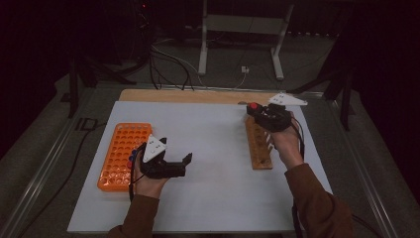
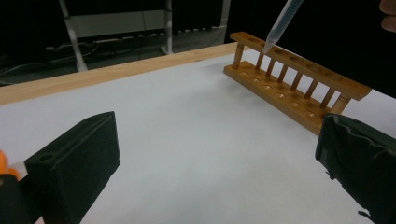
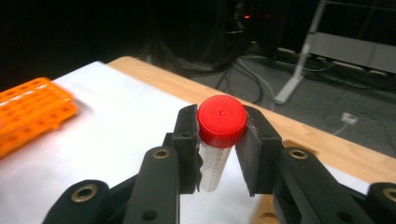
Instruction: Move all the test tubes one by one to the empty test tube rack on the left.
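Observation:
My right gripper (image 1: 261, 113) is shut on a clear graduated tube with a red cap (image 3: 222, 120), gripping it just below the cap. In the high view the red cap (image 1: 253, 106) hangs over the far end of the wooden tube rack (image 1: 258, 145). In the left gripper view the tube's pointed tip (image 2: 279, 28) hovers just above the wooden rack's (image 2: 299, 79) far holes. My left gripper (image 1: 176, 152) rests near the table's left middle, beside the orange rack (image 1: 120, 154). Its jaws (image 2: 215, 154) stand wide open with only white table between them.
The white table sheet (image 1: 213, 163) has a wooden strip along its far edge (image 1: 198, 95). The orange rack (image 3: 30, 112) has many holes. Beyond the table stand a metal frame's legs (image 1: 203, 44) and cables on the dark floor.

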### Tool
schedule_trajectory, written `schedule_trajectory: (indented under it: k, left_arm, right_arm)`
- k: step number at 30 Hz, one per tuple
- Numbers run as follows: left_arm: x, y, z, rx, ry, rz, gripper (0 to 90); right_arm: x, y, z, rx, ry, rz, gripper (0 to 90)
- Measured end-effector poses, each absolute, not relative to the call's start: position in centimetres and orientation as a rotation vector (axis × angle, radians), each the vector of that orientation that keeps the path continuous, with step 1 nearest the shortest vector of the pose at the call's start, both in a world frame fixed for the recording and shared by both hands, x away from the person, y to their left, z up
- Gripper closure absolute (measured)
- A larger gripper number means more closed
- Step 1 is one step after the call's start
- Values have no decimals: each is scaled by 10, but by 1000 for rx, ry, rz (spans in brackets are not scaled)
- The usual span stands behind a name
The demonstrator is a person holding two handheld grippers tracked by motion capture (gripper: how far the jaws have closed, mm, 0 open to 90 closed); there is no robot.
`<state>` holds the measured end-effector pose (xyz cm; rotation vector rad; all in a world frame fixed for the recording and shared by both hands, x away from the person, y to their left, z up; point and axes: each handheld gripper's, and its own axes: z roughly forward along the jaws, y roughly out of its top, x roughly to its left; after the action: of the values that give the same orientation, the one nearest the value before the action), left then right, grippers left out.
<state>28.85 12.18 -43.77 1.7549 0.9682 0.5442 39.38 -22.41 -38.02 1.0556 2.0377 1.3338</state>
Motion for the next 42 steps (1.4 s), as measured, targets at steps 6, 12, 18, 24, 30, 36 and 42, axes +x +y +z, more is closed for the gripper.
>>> schedule_trajectory:
  k: [6, 12, 18, 24, 30, 36, 42]
  left_arm:
    - [295, 108, -437, 1771, 945, 544, 12]
    - [299, 89, -437, 1816, 899, 567, 27]
    - [300, 72, -438, 1849, 856, 576, 101]
    - [301, 61, -439, 1889, 800, 573, 366]
    - [300, 60, -441, 1915, 759, 557, 628]
    - [298, 60, -442, 1925, 729, 548, 748]
    - [294, 71, -444, 1907, 756, 549, 752]
  right_arm:
    - [379, -204, -386, 1029, 2140, 1378, 706]
    - [363, -181, -393, 973, 2223, 1423, 705]
    - [351, -158, -398, 920, 2321, 1444, 703]
    - [342, -141, -403, 857, 2384, 1449, 703]
    - [339, -133, -405, 829, 2428, 1457, 703]
    - [338, -130, -406, 824, 2450, 1484, 702]
    - [336, -142, -404, 819, 2399, 1555, 434]
